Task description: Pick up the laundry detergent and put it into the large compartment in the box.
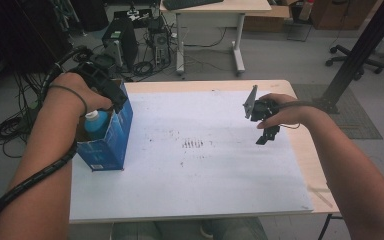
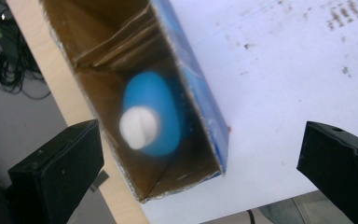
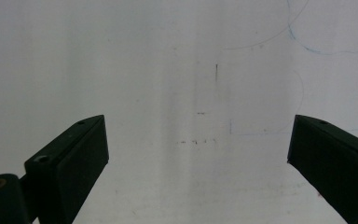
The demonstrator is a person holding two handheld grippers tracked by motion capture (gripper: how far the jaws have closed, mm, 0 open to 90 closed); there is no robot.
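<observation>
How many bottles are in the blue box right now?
1. A single blue bottle with a white cap stands inside the open blue box at the table's left edge, below the open left gripper. The box's depths are shadowed, so another could be hidden.

Left forearm reaches in from lower left, angled up toward far left table edge, cable wound along it. Left hand point(image 1: 72, 92) wraps left gripper point(image 1: 111, 97), pointed down, jaws spread wide, nothing between them. Right forearm comes in from lower right. Right hand point(image 1: 280, 111) holds right gripper point(image 1: 265, 136) low, tilted down, jaws wide apart, nothing between them.
</observation>
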